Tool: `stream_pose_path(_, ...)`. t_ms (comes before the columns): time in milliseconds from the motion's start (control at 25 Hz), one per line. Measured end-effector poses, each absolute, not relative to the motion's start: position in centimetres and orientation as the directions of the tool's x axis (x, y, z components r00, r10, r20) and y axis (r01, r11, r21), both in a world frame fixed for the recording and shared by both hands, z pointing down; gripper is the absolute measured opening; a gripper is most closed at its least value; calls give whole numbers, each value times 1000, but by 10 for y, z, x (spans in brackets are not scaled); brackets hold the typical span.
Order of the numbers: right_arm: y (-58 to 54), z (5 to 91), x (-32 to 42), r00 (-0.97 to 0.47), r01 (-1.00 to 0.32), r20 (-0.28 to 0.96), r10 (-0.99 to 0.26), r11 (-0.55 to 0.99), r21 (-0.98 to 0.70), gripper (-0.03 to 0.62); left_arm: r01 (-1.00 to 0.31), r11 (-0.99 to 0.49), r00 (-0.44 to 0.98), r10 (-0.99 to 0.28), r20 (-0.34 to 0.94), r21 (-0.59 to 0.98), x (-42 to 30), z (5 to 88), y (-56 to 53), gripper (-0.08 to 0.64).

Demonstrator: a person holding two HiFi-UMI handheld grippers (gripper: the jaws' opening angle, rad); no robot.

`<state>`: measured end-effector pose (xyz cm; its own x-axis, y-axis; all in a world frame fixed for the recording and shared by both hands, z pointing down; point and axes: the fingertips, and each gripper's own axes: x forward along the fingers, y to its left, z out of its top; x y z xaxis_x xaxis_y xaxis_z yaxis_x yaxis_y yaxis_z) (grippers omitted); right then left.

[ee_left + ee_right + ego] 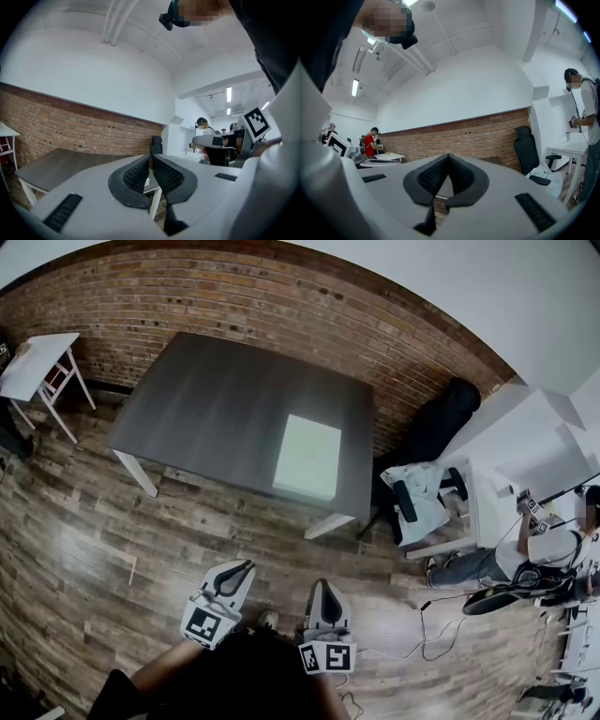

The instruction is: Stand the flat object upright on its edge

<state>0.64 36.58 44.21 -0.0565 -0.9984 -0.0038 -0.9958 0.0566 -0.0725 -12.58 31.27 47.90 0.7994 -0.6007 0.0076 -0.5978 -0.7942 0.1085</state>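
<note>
Flat object (pixel 307 457): pale, rectangular, lying flat on the grey table (pixel 206 399), toward its right end and close to the near edge. Left gripper (pixel 246 564): closed, ribbed pads meeting at the tips, nothing between them; held low over the wood floor (pixel 84 521), short of the table and well apart from the flat object. Right gripper (pixel 322 583): likewise closed tip to tip and empty, just beside the left one, pointing toward the table. Behind the table, a brick wall (pixel 234 296). Off to the left, a small white table (pixel 33 362) near that wall. Off to the right, a black chair (pixel 441 418), then a white desk (pixel 487 507) with a seated person (pixel 525 554) beside it. Cables (pixel 441 629) trailing over the floor to the right of the right gripper.
</note>
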Motion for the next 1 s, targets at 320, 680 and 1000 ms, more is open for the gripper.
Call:
stream_pose_path(320,359,442,-21,-15,-998,-8,-1000,15,-61,25,-566,-816,821,-571,-12,119,-154,482,302,51)
stream_pose_path(680,345,444,-33,10,-998,-7,-1000,-10,-67,25,-545,-829,836,-548,9,128,-166,490,290,51)
stream_pose_path(1000,326,450,-20,6,-998,-8,-1000,-6,-70,25,-546,-829,835,-550,3,124,-154,493,272,51)
